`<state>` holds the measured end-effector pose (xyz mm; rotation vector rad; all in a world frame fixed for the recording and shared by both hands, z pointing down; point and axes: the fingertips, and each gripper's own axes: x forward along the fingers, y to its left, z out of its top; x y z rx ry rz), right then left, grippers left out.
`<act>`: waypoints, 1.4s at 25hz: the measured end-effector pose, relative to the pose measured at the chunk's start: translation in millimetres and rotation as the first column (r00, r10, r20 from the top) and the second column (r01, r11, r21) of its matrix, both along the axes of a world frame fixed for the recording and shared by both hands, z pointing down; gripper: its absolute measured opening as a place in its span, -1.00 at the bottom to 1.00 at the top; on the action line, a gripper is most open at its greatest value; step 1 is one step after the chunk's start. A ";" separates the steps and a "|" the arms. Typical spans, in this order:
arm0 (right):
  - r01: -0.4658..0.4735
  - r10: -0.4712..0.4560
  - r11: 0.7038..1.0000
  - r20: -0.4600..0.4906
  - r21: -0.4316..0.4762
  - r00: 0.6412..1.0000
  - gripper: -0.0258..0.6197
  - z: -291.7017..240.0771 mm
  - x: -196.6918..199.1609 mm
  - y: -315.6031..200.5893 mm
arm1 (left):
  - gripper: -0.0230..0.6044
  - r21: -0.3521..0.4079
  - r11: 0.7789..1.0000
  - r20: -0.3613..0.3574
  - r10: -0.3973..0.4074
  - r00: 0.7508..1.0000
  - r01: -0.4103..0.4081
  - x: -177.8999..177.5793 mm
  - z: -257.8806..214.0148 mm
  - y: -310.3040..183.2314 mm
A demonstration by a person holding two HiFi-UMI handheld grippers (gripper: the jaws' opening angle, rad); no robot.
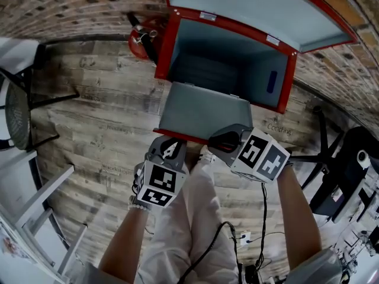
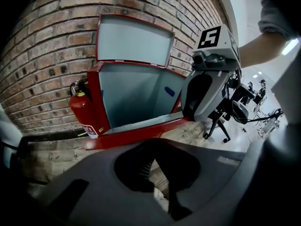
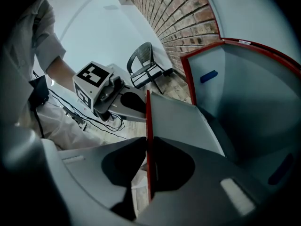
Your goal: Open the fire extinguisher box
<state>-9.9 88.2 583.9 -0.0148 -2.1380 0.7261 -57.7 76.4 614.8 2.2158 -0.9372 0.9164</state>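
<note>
The red fire extinguisher box (image 1: 283, 76) stands against the brick wall with its top lid (image 1: 254, 5) raised. Its grey front door (image 1: 201, 114) hangs out and down toward me, and the inside looks empty. My right gripper (image 1: 222, 139) (image 3: 149, 140) is shut on the door's red front edge (image 3: 148, 121), which runs straight between its jaws. My left gripper (image 1: 172, 149) (image 2: 155, 145) hovers just below that same edge, to the left, with its jaws together and nothing in them. A red extinguisher (image 1: 142, 40) (image 2: 83, 109) stands on the floor left of the box.
A black chair (image 3: 146, 67) stands by the wall beyond the box. A black stand's legs (image 1: 323, 152) spread over the floor at right. At left are a fan and white frame (image 1: 18, 105). Cables (image 1: 260, 218) trail by my legs.
</note>
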 end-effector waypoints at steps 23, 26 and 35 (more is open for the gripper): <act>0.045 -0.044 0.999 -0.138 0.004 0.989 -0.78 78.0 -12.5 63.8 | -0.93 0.019 1.000 0.025 -0.007 1.000 0.007 -32.6 -1.9 31.0; 0.023 -0.023 1.000 -0.143 -0.001 0.990 -0.78 92.5 -13.3 70.1 | -0.93 0.026 1.000 0.022 -0.009 1.000 0.008 -30.9 1.9 29.3; 0.000 0.003 1.000 -0.169 0.017 0.986 -0.77 131.4 -14.4 80.7 | -0.93 0.019 1.000 0.025 0.012 1.000 -0.013 -25.2 22.2 31.5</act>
